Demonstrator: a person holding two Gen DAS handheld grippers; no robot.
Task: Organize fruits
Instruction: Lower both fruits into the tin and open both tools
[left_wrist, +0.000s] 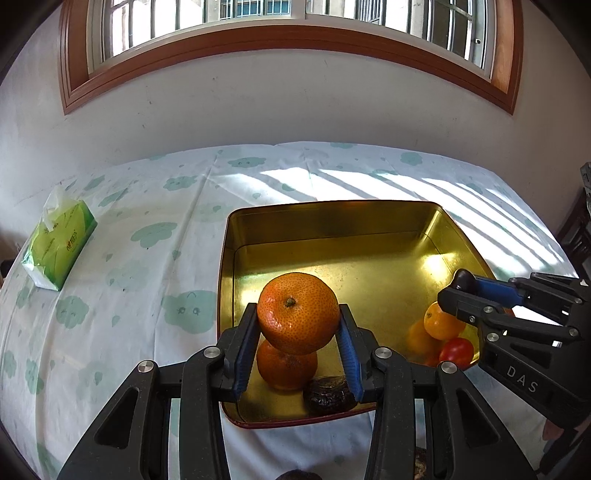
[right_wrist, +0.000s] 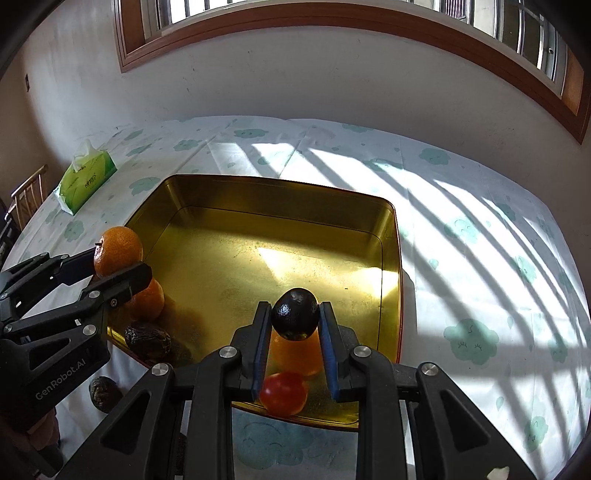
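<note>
The left gripper (left_wrist: 298, 325) pinches a tangerine (left_wrist: 297, 312) between its blue pads, held above the near left corner of the gold tin (left_wrist: 332, 210); the right gripper (right_wrist: 295, 321) squeezes a small dark round fruit (right_wrist: 295, 313) over the tin's near right corner. Already lying in the tin are a second tangerine (left_wrist: 286, 367) and a wrinkled dark fruit (left_wrist: 330, 395) under the left gripper, and a small orange (left_wrist: 441, 325) with a red tomato (left_wrist: 456, 350) under the right one. One more wrinkled dark fruit (right_wrist: 103, 393) sits outside on the cloud-patterned tablecloth (left_wrist: 129, 288), so the sorting looks unfinished. The likely trouble is in the release — both held fruits hang directly above others, so letting go from this height could make them bounce off the fruit below and roll across the slick metal floor into the wrong group. The dark fruit is gripped only near the pad tips, so it could squirt out early — a tissue pack (left_wrist: 59, 245) lies well clear.
</note>
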